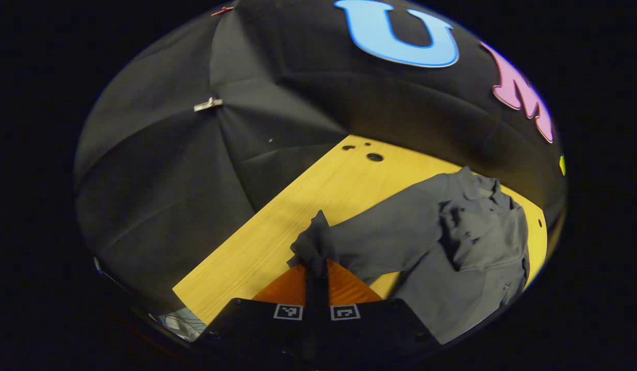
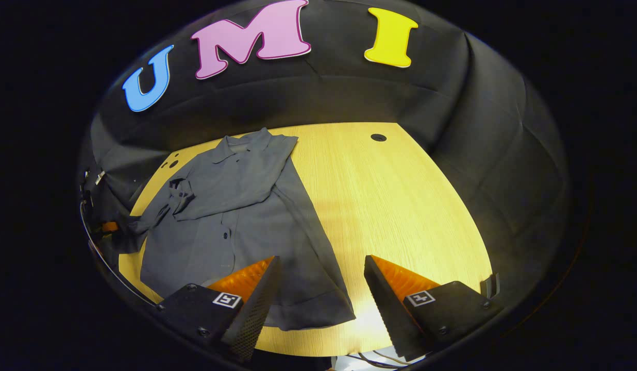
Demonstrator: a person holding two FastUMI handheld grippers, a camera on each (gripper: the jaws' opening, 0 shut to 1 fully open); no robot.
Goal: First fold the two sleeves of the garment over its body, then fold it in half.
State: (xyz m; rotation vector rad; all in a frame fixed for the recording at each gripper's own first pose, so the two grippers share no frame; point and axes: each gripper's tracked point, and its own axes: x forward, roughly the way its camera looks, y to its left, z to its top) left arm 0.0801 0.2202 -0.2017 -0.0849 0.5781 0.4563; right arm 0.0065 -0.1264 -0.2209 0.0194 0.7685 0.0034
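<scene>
One shirt (image 2: 236, 216), one sleeve (image 1: 318, 242) pinched in left tongs (image 1: 317, 268).

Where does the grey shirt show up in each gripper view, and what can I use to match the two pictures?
Left gripper view: the grey shirt lies right of centre on the wooden table, one sleeve end pinched in the left gripper.
Right gripper view: it lies left of centre, its hem near the open right gripper.
Shared landmark: the shirt collar, at the shirt's far end.
</scene>
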